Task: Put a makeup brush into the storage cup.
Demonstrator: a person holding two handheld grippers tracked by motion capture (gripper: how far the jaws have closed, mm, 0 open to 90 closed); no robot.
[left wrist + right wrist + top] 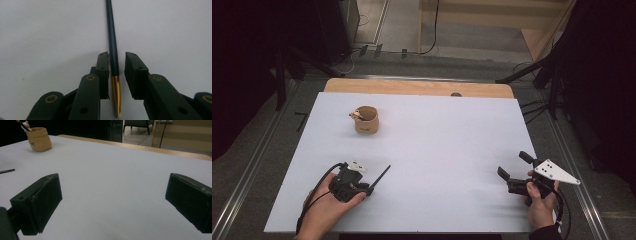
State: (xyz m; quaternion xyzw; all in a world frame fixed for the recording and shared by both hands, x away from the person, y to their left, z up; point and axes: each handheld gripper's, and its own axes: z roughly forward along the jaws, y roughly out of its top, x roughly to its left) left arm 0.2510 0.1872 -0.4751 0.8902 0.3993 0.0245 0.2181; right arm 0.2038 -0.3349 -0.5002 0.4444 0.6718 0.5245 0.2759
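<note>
Between the narrowed jaws of left gripper (117, 54), near the front left of matte white table (437, 150), found paintbrush (113, 50) lying flat: slim round glossy dark handle, brass-coloured ferrule, pale bristle tip. Not yet pinched: one pad touching, a gap at the other. Judged risk: smooth round handle could roll or slip out if squeezed off-centre. Noted right gripper (113, 192) spread wide, empty, well apart. Saw tan rounded cup (366, 121) farther back.

brush (113, 45) between left claw (117, 72) jaws, on table (452, 135)
</note>
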